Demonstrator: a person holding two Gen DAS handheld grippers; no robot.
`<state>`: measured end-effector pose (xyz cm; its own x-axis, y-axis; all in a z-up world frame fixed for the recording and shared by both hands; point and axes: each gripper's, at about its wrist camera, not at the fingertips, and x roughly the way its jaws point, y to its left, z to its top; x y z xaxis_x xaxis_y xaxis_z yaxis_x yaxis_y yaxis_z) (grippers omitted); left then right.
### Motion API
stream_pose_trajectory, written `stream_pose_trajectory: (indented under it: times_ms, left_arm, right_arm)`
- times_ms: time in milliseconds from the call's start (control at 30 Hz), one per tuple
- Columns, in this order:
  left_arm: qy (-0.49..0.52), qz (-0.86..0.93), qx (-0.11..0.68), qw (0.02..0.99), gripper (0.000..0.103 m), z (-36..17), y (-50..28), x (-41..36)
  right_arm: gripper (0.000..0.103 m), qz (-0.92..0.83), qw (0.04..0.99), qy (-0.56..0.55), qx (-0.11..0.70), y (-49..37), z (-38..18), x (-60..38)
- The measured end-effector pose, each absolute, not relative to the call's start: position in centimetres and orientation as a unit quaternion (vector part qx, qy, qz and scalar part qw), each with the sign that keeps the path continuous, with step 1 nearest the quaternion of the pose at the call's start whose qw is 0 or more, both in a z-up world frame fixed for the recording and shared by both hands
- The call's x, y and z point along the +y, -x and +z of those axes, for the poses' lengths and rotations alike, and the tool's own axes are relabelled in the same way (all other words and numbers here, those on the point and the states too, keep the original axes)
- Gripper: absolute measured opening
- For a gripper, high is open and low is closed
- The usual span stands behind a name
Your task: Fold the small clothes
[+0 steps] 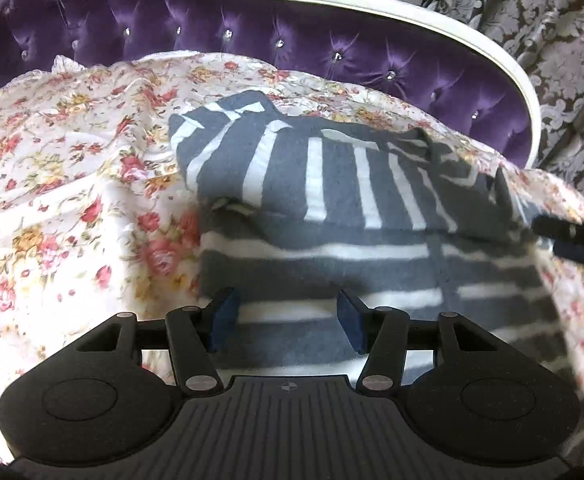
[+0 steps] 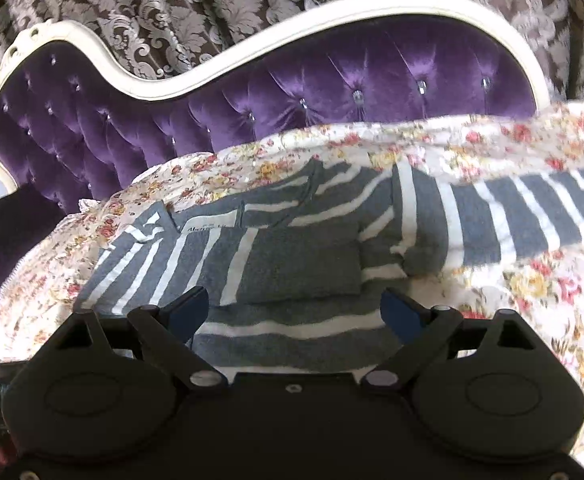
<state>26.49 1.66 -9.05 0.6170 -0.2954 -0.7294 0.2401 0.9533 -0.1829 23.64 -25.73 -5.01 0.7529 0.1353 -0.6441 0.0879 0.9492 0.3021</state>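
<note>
Lying on the floral bedspread [image 1: 51, 168], in front of the purple tufted headboard [image 1: 251, 28], a grey-and-white striped garment [image 1: 332, 208] is recorded. At its left, a sleeve or side panel has been laid over the body, so that its stripes run across those beneath. The left gripper [image 1: 287, 320] is held low over the near hem, jaws spread, nothing between the blue pads [image 1: 223, 312]. Further right, part of the right-hand tool is glimpsed at the frame edge; detail cannot be made out there.

In the right wrist view the striped garment [image 2: 300, 264] is seen with the neck label toward the headboard [image 2: 292, 92], and a long sleeve is stretched out to the right across the bedspread [image 2: 552, 304]. The right gripper [image 2: 296, 316] is poised above the lower body, jaws spread wide and empty.

The fabric is judged a soft, light knit: limp, easily bunched, not slippery, not fragile. A hold is best taken at a doubled edge, hem corner or sleeve cuff, so that both layers are pinched together. The outstretched right sleeve is judged not yet folded.
</note>
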Motion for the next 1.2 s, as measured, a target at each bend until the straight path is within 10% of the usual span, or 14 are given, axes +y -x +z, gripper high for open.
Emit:
stream_pose_trajectory:
  times_ms: [367,833,1200]
  left_arm:
    - [-0.039,-0.155,0.390,0.907,0.079,-9.9,-24.5,-0.4]
    - [0.026,-0.140,0.382,0.913,0.084,-10.2,-24.2,0.4]
    - [-0.025,-0.124,0.383,0.915,0.092,-10.6,-23.9,-1.4]
  right_arm:
    - [0.084,-0.014,0.936,-0.124,0.330,-25.3,-6.2,-25.5]
    - [0.073,-0.008,0.921,-0.107,0.373,-30.3,-9.3,-26.8]
    - [0.025,0.003,0.927,-0.062,0.371,-30.6,-9.6,-26.0]
